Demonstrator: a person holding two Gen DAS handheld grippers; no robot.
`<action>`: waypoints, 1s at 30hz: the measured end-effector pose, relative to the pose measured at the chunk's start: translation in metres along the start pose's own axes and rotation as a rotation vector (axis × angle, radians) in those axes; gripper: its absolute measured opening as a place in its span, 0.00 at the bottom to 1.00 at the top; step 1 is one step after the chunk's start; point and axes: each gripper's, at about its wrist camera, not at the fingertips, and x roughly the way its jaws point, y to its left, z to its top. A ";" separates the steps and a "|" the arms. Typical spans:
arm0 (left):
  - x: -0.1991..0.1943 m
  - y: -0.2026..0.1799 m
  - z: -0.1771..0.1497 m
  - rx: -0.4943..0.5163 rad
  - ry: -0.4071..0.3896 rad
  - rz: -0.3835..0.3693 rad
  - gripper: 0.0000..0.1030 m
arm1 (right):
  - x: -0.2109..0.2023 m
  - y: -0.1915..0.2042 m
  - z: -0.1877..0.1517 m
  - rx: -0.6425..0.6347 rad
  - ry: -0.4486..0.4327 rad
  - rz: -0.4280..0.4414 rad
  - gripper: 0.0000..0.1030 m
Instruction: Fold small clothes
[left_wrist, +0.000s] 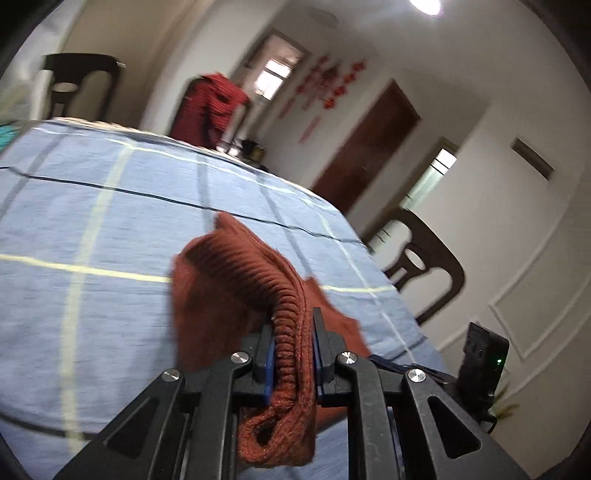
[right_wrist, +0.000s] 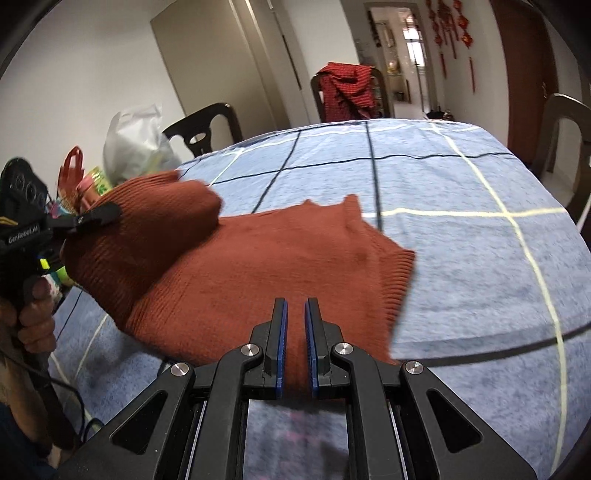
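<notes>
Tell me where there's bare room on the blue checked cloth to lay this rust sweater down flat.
The far half of the blue checked cloth is bare, from the rust sweater to the chair draped in red cloth, and so is the right side toward the table edge. The left edge is crowded with bags and the left gripper.

Left gripper (left_wrist: 291, 332) angled downward, jaws clamped on a thick bunched fold. Right gripper (right_wrist: 295, 325) angled downward, jaws nearly together. A hand (right_wrist: 31, 314) grips the left gripper's handle.
</notes>
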 end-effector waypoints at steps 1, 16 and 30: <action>0.014 -0.006 -0.002 0.004 0.024 -0.015 0.16 | -0.002 -0.003 -0.001 0.009 -0.002 -0.001 0.09; 0.005 -0.014 -0.024 0.094 0.034 0.006 0.21 | -0.006 -0.033 -0.003 0.261 -0.022 0.303 0.38; 0.006 0.024 -0.047 0.099 0.042 0.170 0.21 | 0.060 0.000 0.014 0.294 0.154 0.380 0.38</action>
